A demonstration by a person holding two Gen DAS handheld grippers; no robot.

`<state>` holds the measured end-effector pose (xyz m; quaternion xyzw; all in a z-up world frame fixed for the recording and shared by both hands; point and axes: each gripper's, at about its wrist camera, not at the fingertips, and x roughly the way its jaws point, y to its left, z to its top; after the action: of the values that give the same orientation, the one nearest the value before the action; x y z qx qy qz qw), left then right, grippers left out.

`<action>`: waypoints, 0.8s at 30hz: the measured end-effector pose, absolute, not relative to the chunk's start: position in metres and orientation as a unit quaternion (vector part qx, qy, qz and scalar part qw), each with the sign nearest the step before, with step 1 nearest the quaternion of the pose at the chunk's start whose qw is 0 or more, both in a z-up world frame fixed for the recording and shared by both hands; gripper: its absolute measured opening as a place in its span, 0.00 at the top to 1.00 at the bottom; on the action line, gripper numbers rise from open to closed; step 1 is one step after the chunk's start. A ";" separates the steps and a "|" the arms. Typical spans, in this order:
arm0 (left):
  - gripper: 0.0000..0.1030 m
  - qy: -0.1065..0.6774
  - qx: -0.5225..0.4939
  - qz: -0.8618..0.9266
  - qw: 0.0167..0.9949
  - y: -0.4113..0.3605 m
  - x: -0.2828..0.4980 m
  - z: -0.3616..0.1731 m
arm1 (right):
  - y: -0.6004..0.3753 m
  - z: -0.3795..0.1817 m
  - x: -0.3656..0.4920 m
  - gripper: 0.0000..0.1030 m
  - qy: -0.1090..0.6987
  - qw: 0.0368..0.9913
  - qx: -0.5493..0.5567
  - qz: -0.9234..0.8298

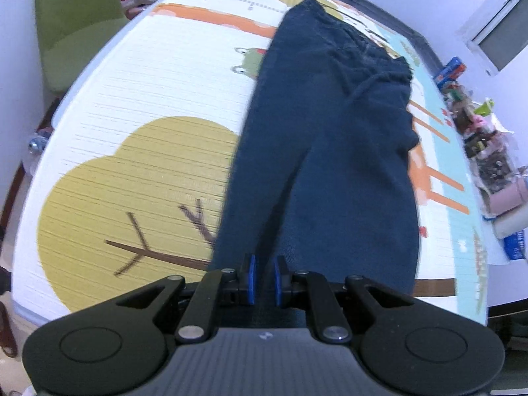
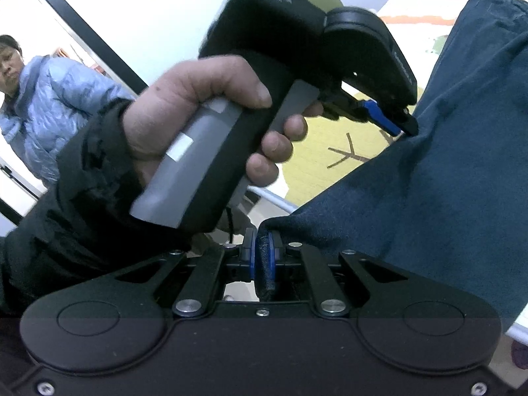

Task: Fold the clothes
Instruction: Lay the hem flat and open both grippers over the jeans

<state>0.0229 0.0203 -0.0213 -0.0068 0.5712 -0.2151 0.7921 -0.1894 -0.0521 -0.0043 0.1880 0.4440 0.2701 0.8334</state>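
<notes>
Two hand-held grippers, pinched navy knit trousers (image 1: 330, 151)

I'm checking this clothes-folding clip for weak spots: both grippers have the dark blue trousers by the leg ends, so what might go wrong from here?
1. The right gripper pinches only a thin rolled hem edge of the dark blue trousers; it may slip out under tension.
2. The waist end lies rumpled on the play mat, so creases could get folded in.
3. Packets crowd the mat's edge beside the trousers; swinging fabric might sweep them.
</notes>
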 end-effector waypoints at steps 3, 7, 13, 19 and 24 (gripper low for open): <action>0.88 0.578 -0.015 -0.215 0.787 0.032 0.030 -0.028 | -0.044 -0.017 -0.179 0.93 0.464 0.826 0.186 0.262; 0.88 0.586 -0.022 -0.212 0.782 0.044 0.035 -0.039 | -0.034 -0.036 -0.166 0.93 0.489 0.814 0.183 0.254; 0.88 0.598 -0.029 -0.212 0.772 0.056 0.039 -0.056 | -0.016 -0.063 -0.151 0.93 0.520 0.799 0.178 0.244; 0.88 0.602 -0.015 -0.218 0.768 0.061 0.038 -0.065 | -0.008 -0.085 -0.138 0.88 0.560 0.774 0.189 0.228; 0.85 0.600 -0.005 -0.224 0.768 0.063 0.039 -0.068 | -0.015 -0.085 -0.139 0.82 0.557 0.781 0.189 0.210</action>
<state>0.0393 0.0631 -0.0676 -0.0051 0.6002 -0.2235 0.7680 -0.1394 -0.0151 -0.0847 0.1886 0.5566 0.2101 0.7813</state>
